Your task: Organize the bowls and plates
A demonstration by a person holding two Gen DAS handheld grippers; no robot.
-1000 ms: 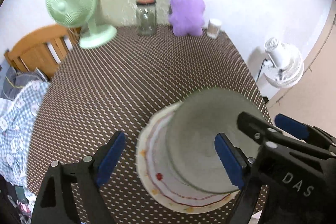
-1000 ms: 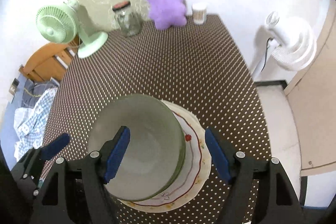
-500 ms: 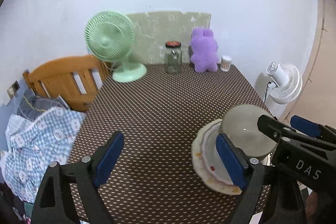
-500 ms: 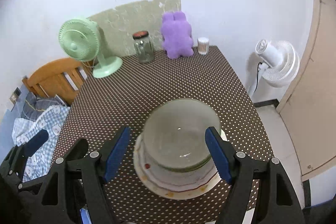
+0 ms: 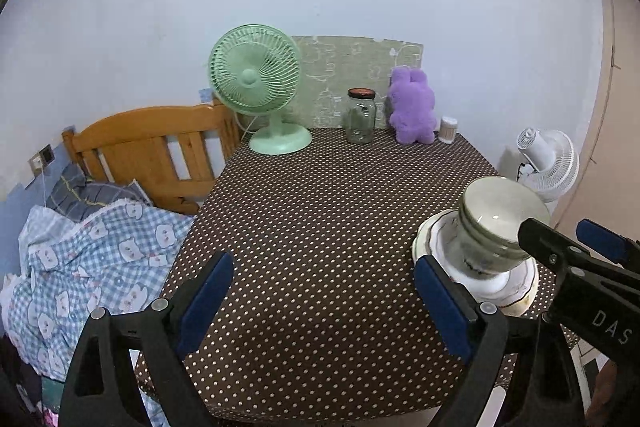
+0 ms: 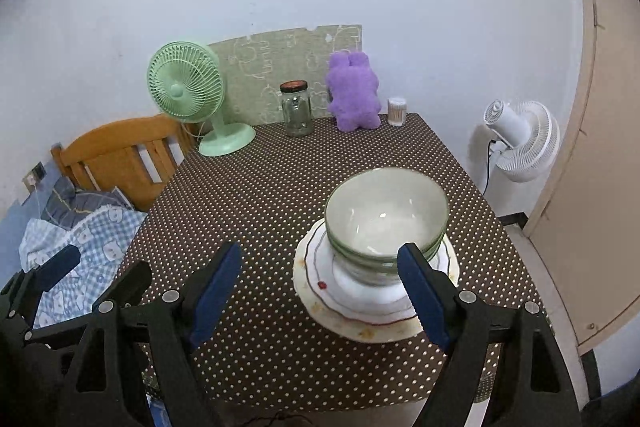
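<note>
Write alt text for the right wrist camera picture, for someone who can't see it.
A stack of green-rimmed bowls sits on stacked plates on a brown polka-dot table, just beyond the open, empty right tongs. At the far edge stand a green fan, a glass jar and a purple plush toy.

Left gripper (image 5: 322, 301): two black plastic fingers (image 5: 120, 351), open triangular cut-outs in each, blue pads (image 5: 206, 303) on the inner faces, silver round screw heads near the pad roots. Right gripper (image 6: 320, 297): same build is seen, black frame, blue pads (image 6: 422, 297), silver screws. White letters "DAS" are printed on the right gripper's black body, seen just beside the left gripper's right finger.
</note>
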